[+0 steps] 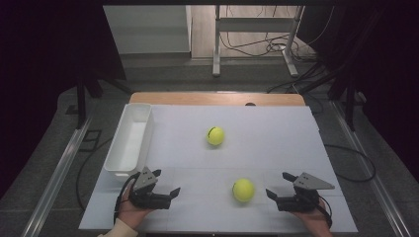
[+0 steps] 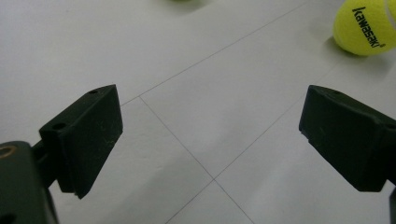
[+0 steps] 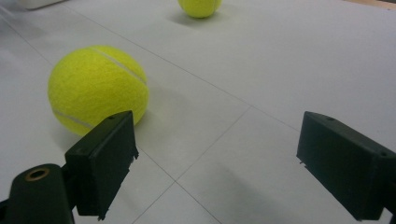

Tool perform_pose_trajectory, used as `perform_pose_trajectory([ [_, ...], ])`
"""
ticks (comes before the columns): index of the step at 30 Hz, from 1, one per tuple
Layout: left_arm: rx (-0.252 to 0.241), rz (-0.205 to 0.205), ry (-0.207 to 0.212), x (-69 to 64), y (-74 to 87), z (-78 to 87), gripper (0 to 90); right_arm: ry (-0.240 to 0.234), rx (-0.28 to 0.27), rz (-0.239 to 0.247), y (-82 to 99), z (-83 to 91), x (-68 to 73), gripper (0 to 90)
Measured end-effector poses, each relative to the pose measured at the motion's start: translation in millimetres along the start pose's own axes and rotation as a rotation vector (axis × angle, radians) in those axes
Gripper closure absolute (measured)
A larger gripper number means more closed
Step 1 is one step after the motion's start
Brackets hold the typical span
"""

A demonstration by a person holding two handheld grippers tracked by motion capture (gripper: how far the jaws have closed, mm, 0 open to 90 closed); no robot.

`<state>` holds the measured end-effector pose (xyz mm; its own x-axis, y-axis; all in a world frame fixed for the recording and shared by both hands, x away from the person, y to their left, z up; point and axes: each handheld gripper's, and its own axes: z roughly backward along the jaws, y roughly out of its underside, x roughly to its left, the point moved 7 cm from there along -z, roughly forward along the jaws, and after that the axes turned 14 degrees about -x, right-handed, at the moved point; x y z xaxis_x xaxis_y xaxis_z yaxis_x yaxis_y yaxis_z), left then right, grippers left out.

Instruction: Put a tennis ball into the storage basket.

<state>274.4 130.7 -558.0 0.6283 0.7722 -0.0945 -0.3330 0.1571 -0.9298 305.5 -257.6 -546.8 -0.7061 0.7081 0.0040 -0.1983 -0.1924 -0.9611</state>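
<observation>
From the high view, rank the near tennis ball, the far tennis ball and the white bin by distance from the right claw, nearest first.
1. Near tennis ball, just to the left of the right claw.
2. Far tennis ball, mid-table, farther back and left.
3. White bin, at the table's left edge.

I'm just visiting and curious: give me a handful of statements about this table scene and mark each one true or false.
1. Two yellow tennis balls lie on the white table top. True: the near ball and the far ball.
2. The right gripper is clamped on the near ball. False: its jaws stand open, with the ball beside them, not between.
3. A white bin sits at the table's left edge. True.
4. One ball is already in the bin. False: both balls lie on the table top outside it.
5. The left gripper holds the far ball. False: its jaws are open with nothing between them.
</observation>
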Motion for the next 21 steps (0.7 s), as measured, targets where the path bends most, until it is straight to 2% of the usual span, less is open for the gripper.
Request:
perform_pose_trajectory([
  [21,0.013,0.013,0.021,-4.9,-17.1,-15.2,7.1,-0.004,-0.015,0.005,-2.5,0.4,1.3,13.1],
])
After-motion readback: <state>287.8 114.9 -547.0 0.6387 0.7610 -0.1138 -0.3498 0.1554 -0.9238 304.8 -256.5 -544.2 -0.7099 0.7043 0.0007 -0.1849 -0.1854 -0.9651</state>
